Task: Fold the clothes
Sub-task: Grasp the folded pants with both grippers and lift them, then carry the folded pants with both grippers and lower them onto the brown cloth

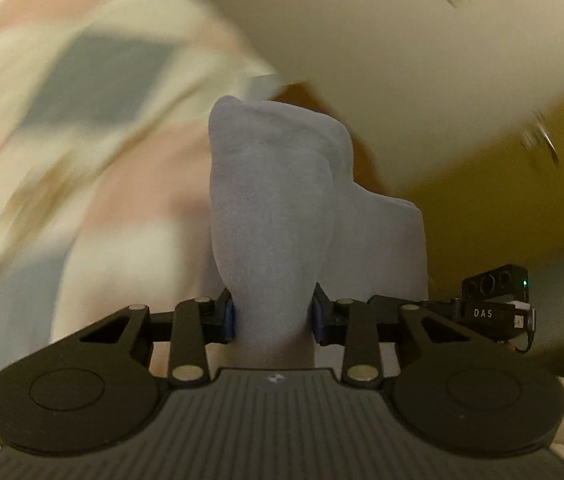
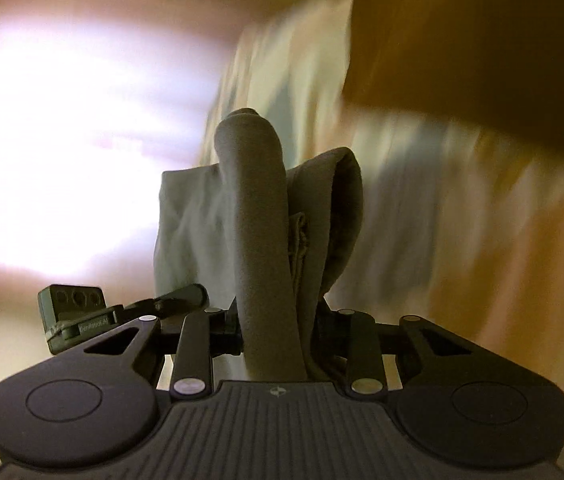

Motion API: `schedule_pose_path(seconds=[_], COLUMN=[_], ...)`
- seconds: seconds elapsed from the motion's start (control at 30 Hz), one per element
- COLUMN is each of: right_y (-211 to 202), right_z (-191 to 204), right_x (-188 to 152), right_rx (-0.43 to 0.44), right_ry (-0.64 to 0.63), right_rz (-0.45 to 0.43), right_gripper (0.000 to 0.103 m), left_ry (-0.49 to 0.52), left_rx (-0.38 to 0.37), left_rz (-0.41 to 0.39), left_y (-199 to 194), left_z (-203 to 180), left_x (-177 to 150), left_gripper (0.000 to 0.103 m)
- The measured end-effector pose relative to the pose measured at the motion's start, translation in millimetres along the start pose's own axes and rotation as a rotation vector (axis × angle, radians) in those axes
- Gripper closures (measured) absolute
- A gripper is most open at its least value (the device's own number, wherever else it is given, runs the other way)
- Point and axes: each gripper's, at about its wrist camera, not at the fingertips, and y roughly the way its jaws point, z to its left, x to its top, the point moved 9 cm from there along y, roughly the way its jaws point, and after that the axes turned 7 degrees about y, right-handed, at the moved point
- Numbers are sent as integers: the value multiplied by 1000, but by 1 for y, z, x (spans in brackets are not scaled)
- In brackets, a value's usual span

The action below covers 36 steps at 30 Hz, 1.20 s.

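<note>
My left hand-held gripper [image 1: 273, 316] clamped on a bunched pale cloth [image 1: 277, 208], my right hand-held gripper [image 2: 275, 330] clamped on the same grey cloth [image 2: 257, 216], blurred patterned bedding [image 1: 81, 120] behind, bright glare blocking the right view

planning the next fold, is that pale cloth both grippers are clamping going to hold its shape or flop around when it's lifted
Likely floppy: the pale cloth bunches into soft rounded folds above the left gripper. Probably light, since the right gripper holds a drooping fold by a small pinch. Its fuzzy knit looks unlikely to slip.
</note>
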Motion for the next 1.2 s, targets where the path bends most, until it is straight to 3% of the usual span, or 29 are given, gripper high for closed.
schedule_pose_path(seconds=[0.07,0.17,0.27,0.43,0.53,0.6,0.67,0.73,0.83,0.93,1.03,1.1,1.2], right_y=[-20,-37,-43,-40,-33,-33,-37,-51,-78,-79,-46,-23,-4], right_z=[-2,-14,-33,-67,-81,-83,-84,-80,-62,-17,21,20,-8], right_x=[32,70,100,135,139,136,133,134,142,153,151,150,150], right_rx=[8,8,5,4,-21,-40,-80,-157,-354,-582,-610,-612,-697], right_ry=[55,128,191,280,289,291,278,208,12,-318,-595,-651,-666], right_rz=[-153,-314,-399,-463,-463,-462,-468,-484,-553,-667,-679,-640,-614], right_gripper=[73,73,73,72,61,56,52,51,52,66,71,73,74], left_ry=[115,245,335,386,395,395,380,376,404,475,570,627,611], left_rx=[-45,-85,-90,-82,-68,-44,-21,14,103,107,102,117,172], left_rz=[50,124,189,260,291,303,292,237,107,15,-6,-28,-57], left_y=[33,89,139,200,227,234,234,221,192,184,205,220,247], left_z=[-12,-29,-44,-47,-35,-25,-15,-10,-13,-39,-63,-75,-73], left_x=[53,118,156,182,184,179,182,192,211,217,208,204,206], left_gripper=[73,73,73,73,70,58,56,58,68,71,77,78,79])
